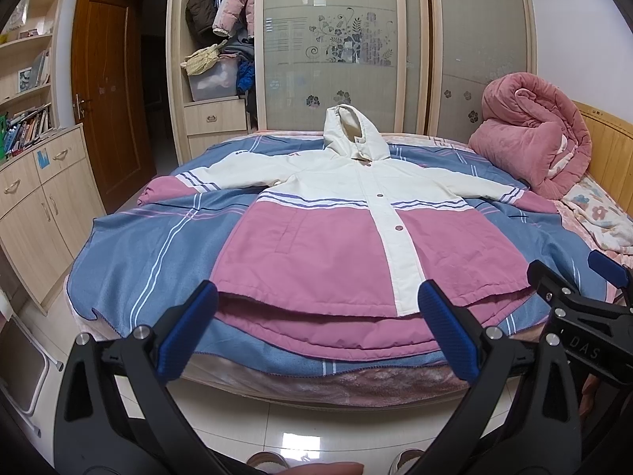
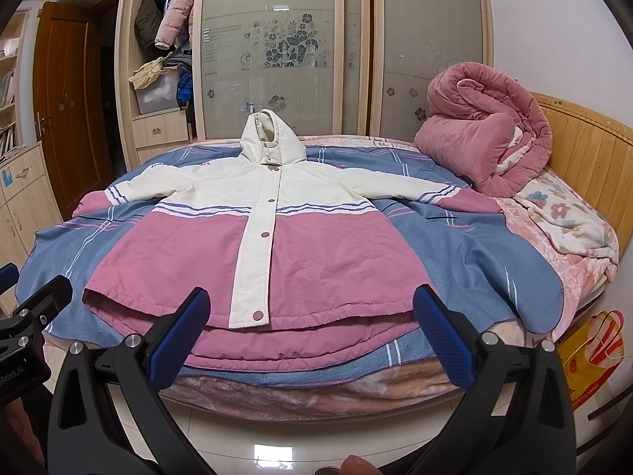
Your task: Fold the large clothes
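A hooded jacket (image 1: 316, 237), cream on top and pink below, lies flat and buttoned on the bed, face up, both sleeves spread out and the hood toward the wardrobe. It also shows in the right wrist view (image 2: 316, 253). My left gripper (image 1: 316, 328) is open and empty, held in front of the jacket's hem just off the bed's near edge. My right gripper (image 2: 312, 332) is open and empty, at the hem too, to the right of the left one; it shows at the right edge of the left wrist view (image 1: 569, 281).
A blue striped sheet (image 1: 150, 253) covers the bed under the jacket. A rolled pink quilt (image 1: 530, 138) sits at the back right by the wooden headboard (image 2: 585, 150). A wardrobe (image 1: 336, 39) stands behind, cabinets (image 1: 35, 206) at left, a yellow bag (image 2: 593, 356) at right.
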